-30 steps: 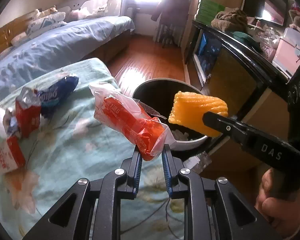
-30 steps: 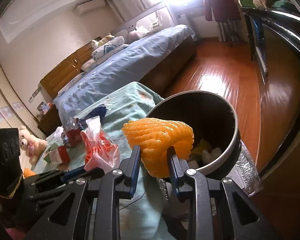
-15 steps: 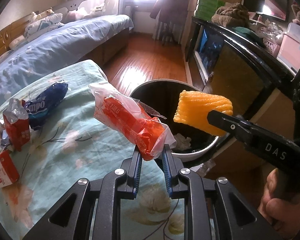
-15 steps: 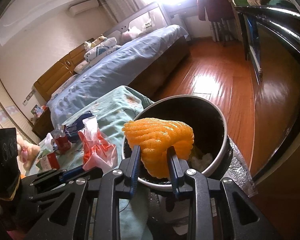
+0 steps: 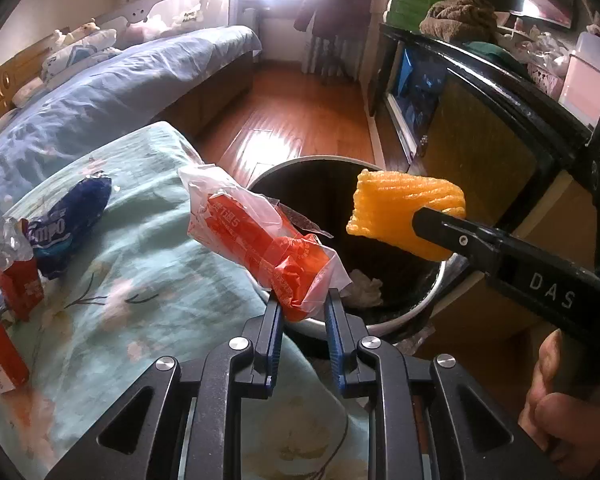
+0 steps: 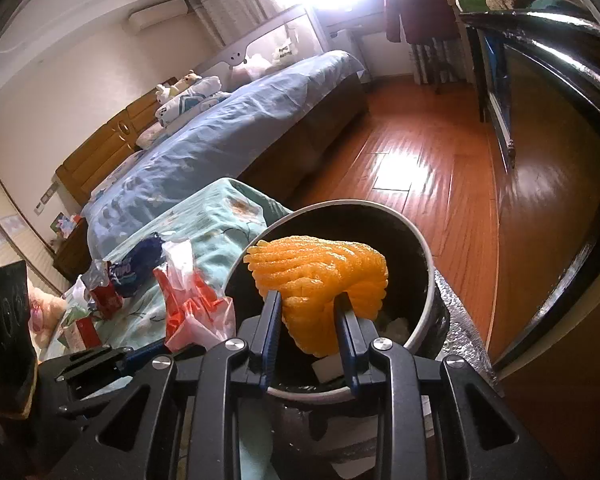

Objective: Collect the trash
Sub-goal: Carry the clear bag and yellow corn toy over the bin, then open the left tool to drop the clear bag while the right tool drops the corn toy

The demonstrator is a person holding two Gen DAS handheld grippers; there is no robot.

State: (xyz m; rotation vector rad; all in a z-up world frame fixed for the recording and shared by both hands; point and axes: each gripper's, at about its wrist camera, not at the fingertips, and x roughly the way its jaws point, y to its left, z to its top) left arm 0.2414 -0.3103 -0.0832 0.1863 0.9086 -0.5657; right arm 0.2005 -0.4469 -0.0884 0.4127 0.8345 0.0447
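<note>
Left gripper: black metal frame, blue ribbed pads, pinched narrow on the crumpled lower end of an orange plastic wrapper. The wrapper is glossy film with a clear crinkled outer layer and white print, sticking up and to the left above the edge of the mint floral bedspread, just beside the bin rim.

Right gripper: same black frame, blue pads, clamped on an orange foam net. The foam is soft, ribbed mesh, bulging in a heart-like lump above the fingers. In the left wrist view the foam net hangs over the open mouth of the trash bin.

The bin is round, with a pale metal rim and dark inside, and crumpled white paper sits at the bottom. It stands on the floor beside the bedspread edge.

Farther left on the bedspread: a dark blue shiny snack bag, a red carton with torn silver foil top, and another red-white carton at the frame edge.

Beyond: glossy wood plank floor, a bed with a wrinkled blue quilt, and a black-framed cabinet on the right.
</note>
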